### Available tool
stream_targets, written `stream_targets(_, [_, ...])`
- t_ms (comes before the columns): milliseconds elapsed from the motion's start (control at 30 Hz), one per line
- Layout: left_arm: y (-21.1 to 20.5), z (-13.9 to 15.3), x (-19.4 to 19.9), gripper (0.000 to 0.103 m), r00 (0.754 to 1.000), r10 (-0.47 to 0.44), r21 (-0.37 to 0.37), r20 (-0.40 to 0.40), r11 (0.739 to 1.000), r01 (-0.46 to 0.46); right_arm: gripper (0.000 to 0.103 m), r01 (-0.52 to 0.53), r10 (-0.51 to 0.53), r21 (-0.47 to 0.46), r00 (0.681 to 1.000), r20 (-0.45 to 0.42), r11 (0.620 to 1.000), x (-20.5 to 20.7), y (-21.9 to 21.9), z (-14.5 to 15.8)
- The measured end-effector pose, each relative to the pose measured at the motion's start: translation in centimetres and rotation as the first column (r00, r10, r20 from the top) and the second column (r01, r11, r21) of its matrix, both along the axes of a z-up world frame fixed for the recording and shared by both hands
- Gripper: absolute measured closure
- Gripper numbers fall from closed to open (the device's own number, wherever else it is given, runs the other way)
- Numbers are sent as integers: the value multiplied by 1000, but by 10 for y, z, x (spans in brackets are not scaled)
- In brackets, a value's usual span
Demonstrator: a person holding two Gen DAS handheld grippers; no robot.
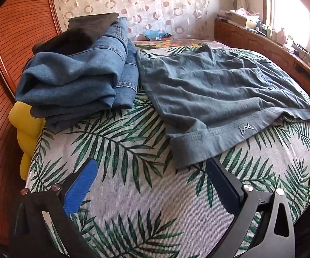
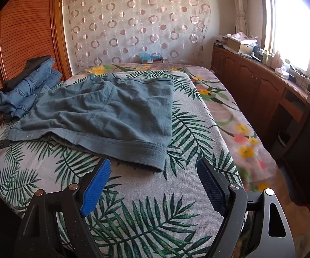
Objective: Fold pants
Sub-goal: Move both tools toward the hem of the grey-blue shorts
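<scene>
Lay spread on the bed (image 2: 146,215), grey-green pants (image 2: 103,116), short in the leg, flat but wrinkled, hems toward the cameras. No fold visible yet, so judged at the very start of this piece. Stacked at 10 o'clock of the pants, folded jeans (image 1: 75,79) with a dark garment (image 1: 79,34) on top; probably finished work, though not certain.

Left hand-held gripper (image 1: 152,172) hovered near the hem corner with the small logo, jaws spread wide, nothing between the blue pads. Right hand-held gripper (image 2: 155,172) likewise wide apart and empty, with the other hem corner just ahead at 12 o'clock. Neither touching cloth, as far as could be told.

Left to do, in judgement: take both corners, bring one half over the other, fold again, put on the stack.

Hard to make out: the waistband at the far end, partly lost in wrinkles; a darker layer under the near hem, unclear whether lining or shadow. Cut off: the bed's near edge. A yellow thing (image 1: 25,129) under the jaeans stack, not identifiable.
</scene>
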State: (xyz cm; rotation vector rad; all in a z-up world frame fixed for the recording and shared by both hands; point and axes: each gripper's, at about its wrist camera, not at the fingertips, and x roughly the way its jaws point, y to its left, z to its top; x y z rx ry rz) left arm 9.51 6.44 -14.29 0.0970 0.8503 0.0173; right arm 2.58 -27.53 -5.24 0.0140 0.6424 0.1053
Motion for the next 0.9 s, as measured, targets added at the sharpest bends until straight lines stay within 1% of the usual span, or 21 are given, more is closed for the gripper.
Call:
stream_targets(133, [1,1,3,5,1000,8,2,4,1000,-8,19,0,-1,-16,1000,-21,1000,-4,-4,0])
stream_targets(233, [4,4,2,7,1000,10,-15,16,1000,-10,19,6,-7,-25,999,-38,1000,-8,-10,0])
stream_targets(267, [4,4,2,11,1000,8,-19,18,1000,-7,21,5,-6,-25,999,-43,1000,-6,-10,2])
stream_targets(333, [4,2,6,15,1000,5,-26,9,1000,-5,27,5,-7,-31,999,-53,1000,-9,-11,3])
stream_targets(467, [3,-1,5,19,1000,-8,-26,3,1000,8,39,6,-8,-35,998,-65,999,-14,-14,5])
stream_targets(567, [1,-1,2,19,1000,-23,-23,-7,999,22,44,2,-5,-41,997,-72,999,-19,-14,6])
stream_targets(667, [1,-3,-3,19,999,-35,-16,-14,999,35,46,2,-5,-38,997,-72,999,-18,-14,10])
stream_targets(767, [3,-3,-3,19,999,-38,-28,-14,999,38,47,1,-4,-43,997,-75,999,-23,-14,11])
stream_targets(900, [1,-1,-2,21,998,-58,14,-23,998,58,47,1,-4,-40,997,-77,999,-22,-15,14])
